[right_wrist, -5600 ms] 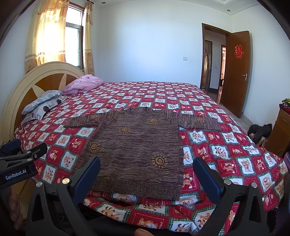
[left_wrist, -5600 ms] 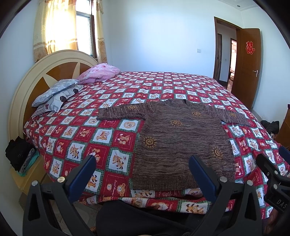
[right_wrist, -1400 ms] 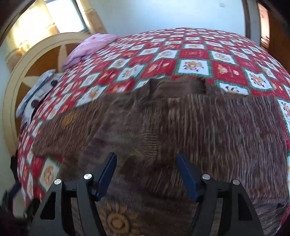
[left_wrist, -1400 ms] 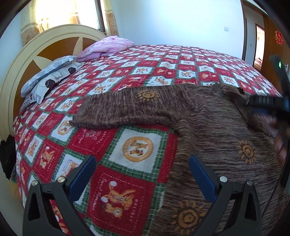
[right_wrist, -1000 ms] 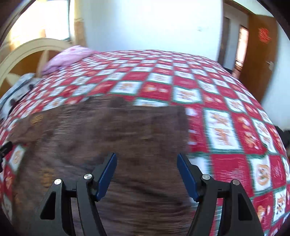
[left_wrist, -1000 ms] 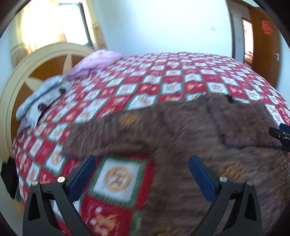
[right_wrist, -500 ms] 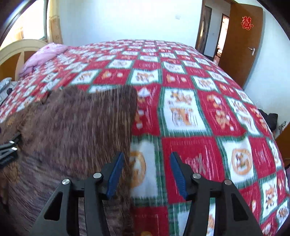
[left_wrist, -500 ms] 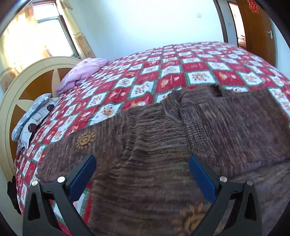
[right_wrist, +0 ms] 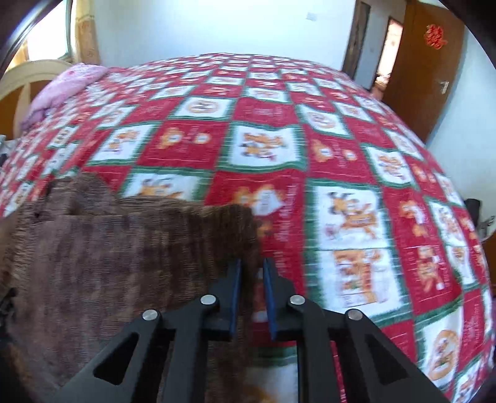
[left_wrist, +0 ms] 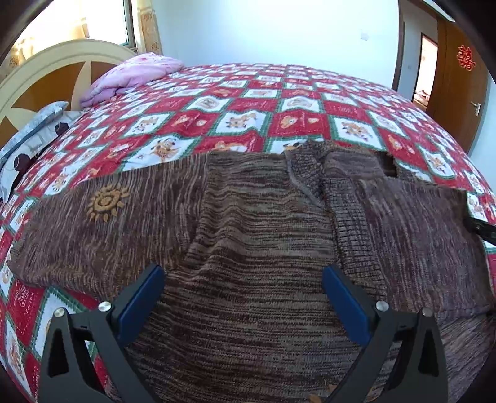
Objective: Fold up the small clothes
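Right gripper (right_wrist: 251, 267) nearly closed at sweater (right_wrist: 117, 248) edge (blurred, grip unclear).

A wide bed (left_wrist: 279, 102) fills the room, covered by a quilt (right_wrist: 341, 192) of red and white squares with green borders and cartoon animals. At far left stands a rounded cream and brown headboard (left_wrist: 55, 71). A folded pink blanket (left_wrist: 136, 73) lies near it, with grey patterned pillows (left_wrist: 28, 136) further left. Behind the headboard, bright daylight comes through a window (left_wrist: 77, 21) with yellow patterned curtains (left_wrist: 148, 28). The far wall (left_wrist: 263, 31) is plain white. At right, a brown wooden door (right_wrist: 424, 65) stands open, with a red paper ornament (right_wrist: 435, 37) on it.
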Demonstrator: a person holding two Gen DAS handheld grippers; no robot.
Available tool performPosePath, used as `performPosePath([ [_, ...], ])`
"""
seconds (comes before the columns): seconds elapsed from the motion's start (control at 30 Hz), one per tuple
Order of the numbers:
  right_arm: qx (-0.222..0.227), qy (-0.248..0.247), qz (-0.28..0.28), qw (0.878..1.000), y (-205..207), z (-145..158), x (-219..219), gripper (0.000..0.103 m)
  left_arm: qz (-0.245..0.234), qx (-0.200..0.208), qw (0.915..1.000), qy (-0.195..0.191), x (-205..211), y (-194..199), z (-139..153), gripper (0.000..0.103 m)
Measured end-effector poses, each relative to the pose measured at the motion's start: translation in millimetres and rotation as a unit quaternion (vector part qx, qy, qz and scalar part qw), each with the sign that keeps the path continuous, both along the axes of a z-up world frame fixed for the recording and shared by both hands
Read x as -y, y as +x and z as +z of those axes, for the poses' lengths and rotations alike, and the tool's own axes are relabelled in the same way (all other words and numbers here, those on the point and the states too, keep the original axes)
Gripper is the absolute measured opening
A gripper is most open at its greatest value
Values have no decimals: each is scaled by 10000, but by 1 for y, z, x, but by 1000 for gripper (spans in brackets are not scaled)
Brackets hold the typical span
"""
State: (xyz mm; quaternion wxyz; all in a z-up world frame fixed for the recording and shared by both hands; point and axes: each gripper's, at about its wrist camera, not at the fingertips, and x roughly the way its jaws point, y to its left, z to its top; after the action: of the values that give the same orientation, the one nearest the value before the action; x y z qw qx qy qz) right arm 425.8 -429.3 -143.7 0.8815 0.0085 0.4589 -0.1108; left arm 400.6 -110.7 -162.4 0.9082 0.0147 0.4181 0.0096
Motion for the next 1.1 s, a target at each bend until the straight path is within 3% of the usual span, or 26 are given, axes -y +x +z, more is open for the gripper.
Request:
performPosePath([
  [0.13, -99, -320, -431, 9985, 2, -5, 25, 10, -58, -27, 9999, -78, 5, 0, 9, 103],
  [0.23, 66, -78, -270, 9996, -8, 1, 32, 10, -192, 162, 9995, 196, 19, 4, 10, 103],
  [0.3, 221, 128, -156, 9996, -19, 10, 31, 14, -395, -39, 9988, 286, 27, 12, -2, 103],
  [0.4, 362, 939, 185, 9948, -48, 22, 22, 64, -267, 63, 9996, 12, 16, 10, -1, 103],
  [0.47, 289, 1099, 461, 9925, -73, 22, 6, 64, -274, 21, 9994, -212, 10, 10, -2, 103],
  [0.57, 173, 600, 816, 9947, -104, 18, -23, 64, -250, -42, 9987, -438, 5, 11, -4, 103],
  [0.73, 69, -1029, 1146, 9880, -131, 1, -58, 63, -243, -5, 9990, -388, 8, 10, -4, 103],
  [0.77, 107, -1078, 1056, 9885, -130, 1, -56, 63, -254, 1, 9990, -361, 9, 9, -4, 103],
  [0.83, 170, -1173, 561, 9914, -126, 3, -41, 45, -253, 5, 9990, -364, 8, 9, -4, 103],
  [0.93, 110, -980, 179, 9950, -125, 0, -24, 45, -246, -15, 9986, -466, 4, 8, -5, 103],
  [1.1, 66, -1013, 213, 9946, -139, 6, -33, 45, -215, -47, 9982, -561, 0, 9, -6, 103],
])
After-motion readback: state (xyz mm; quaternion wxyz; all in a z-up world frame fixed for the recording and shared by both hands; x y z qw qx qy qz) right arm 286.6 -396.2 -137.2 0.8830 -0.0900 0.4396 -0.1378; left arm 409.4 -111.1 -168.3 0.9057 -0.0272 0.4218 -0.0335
